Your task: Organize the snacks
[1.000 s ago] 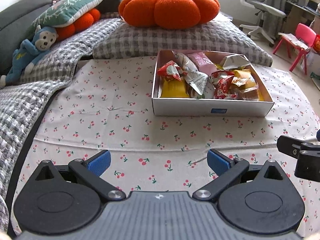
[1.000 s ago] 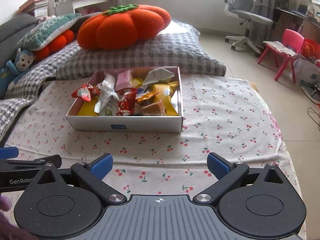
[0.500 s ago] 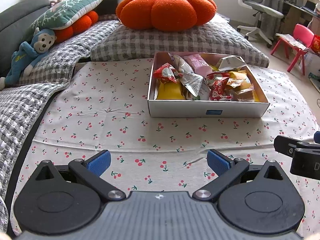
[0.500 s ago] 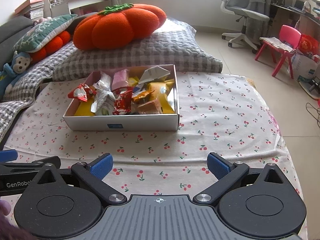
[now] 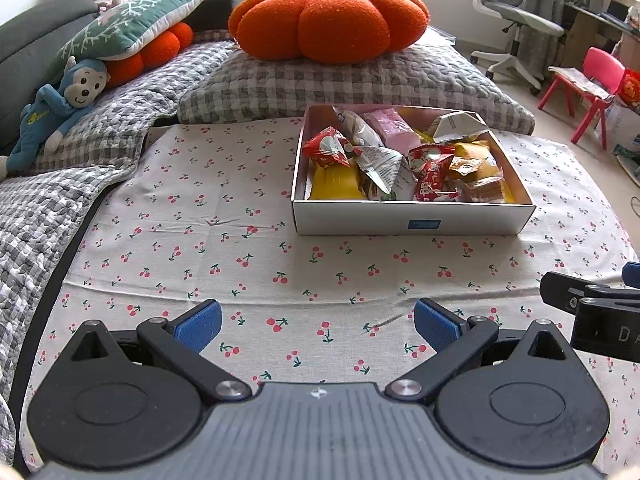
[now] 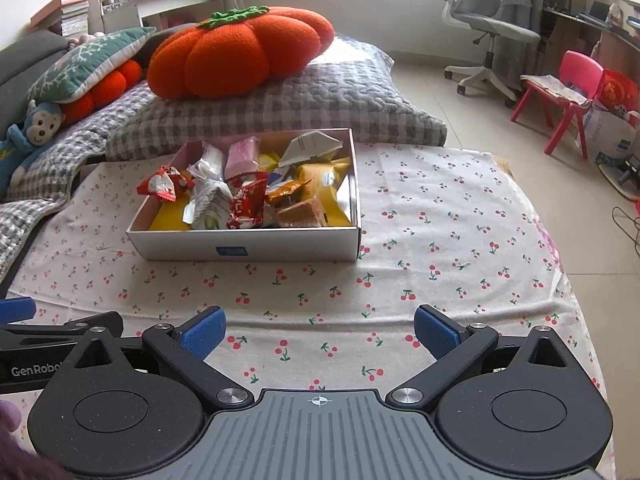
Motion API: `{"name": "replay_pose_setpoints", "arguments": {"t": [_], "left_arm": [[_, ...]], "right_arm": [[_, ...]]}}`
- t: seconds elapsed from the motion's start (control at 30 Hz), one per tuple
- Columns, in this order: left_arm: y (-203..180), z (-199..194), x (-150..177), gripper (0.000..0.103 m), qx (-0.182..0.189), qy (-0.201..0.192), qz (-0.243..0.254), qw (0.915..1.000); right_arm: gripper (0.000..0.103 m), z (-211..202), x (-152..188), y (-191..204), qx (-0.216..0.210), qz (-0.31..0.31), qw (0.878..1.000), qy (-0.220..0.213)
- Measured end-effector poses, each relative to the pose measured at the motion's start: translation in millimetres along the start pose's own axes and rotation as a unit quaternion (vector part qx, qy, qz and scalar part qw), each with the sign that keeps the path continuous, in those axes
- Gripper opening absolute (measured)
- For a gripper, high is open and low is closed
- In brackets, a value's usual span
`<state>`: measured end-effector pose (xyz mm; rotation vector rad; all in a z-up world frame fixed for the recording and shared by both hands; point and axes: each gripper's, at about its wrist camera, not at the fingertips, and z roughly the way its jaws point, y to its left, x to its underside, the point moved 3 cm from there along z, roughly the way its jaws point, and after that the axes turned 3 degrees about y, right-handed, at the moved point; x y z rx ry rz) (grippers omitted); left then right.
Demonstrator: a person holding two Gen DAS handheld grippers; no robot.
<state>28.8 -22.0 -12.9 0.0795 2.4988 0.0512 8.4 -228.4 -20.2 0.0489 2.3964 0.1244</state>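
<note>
Low in the left wrist view, left hand-held gripper (image 5: 316,326) spread wide, blue pads apart, nothing between them, hovering over the cherry-print bedsheet (image 5: 200,248). Same for the right hand-held gripper (image 6: 318,330) at the bottom of the right wrist view: released, empty, above the same sheet. Upper right of centre in the left wrist view, a shallow white cardboard box (image 5: 412,224) resting flat on the sheet, well apart from both grippers, filled with loose wrapped snacks (image 5: 400,160): red crinkled wrappers (image 5: 432,172), yellow packets (image 5: 336,184), a pink packet (image 5: 390,124), silver-white wrappers (image 5: 380,160). In the right wrist view, the box sits left of centre (image 6: 248,246). Behind the box, a grey checked quilted pillow (image 5: 340,84) with a large orange pumpkin-shaped plush cushion (image 5: 328,20) on top. Far left, a blue monkey soft toy (image 5: 52,108) lying under a green leaf-print cushion (image 5: 128,28). Upper right, a grey office chair (image 5: 516,20) and a small pink plastic chair (image 5: 592,80) on the tiled floor.
</note>
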Motion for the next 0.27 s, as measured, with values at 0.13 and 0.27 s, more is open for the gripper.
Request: {"name": "replay_pose_setpoints", "arguments": {"t": [0.13,0.27], "left_arm": [[-0.3,-0.3,0.2,0.103,0.000,0.000,0.000,1.0000],[-0.5,-0.9,0.2,0.103,0.000,-0.002,0.001,1.0000]], "right_arm": [[0.101,0.0,0.2,0.4,0.000,-0.001,1.000,0.000],[0.101,-0.1,0.1,0.7,0.000,0.000,1.000,0.000]]}}
